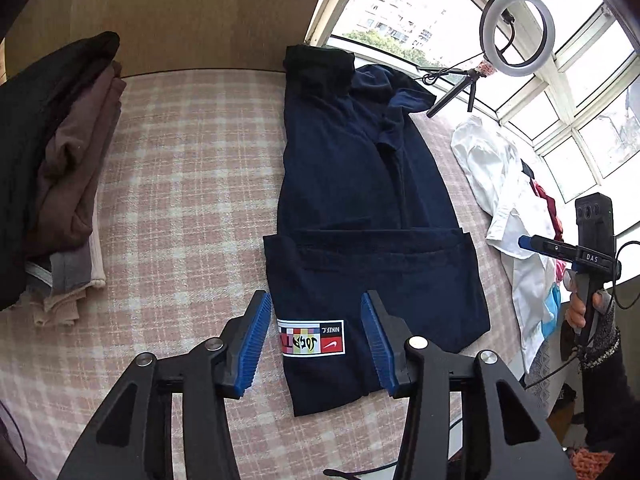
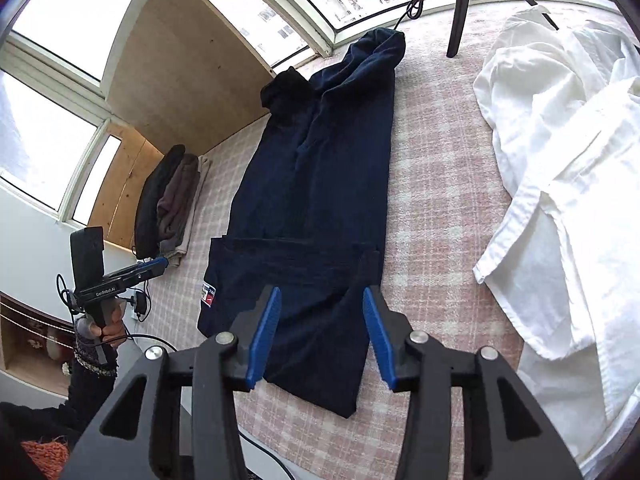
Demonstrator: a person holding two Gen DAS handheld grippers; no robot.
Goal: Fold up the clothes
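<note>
Navy garment (image 1: 360,208) lies lengthwise down the middle of the pink-checked bed cover (image 1: 180,184), its near end folded back over itself, colour label (image 1: 311,338) at the near left corner, a black piece (image 1: 316,64) bunched at the far end. Left gripper (image 1: 316,340) hangs over the label corner with fingers wide and nothing between them; right gripper (image 2: 320,336) hangs over the near end likewise, fingers wide, not holding cloth. Stack of folded clothes (image 1: 68,184) to the left by the wooden board (image 1: 168,12), white shirt (image 2: 560,184) crumpled to the right, ring light (image 1: 518,32) at the window.
</note>
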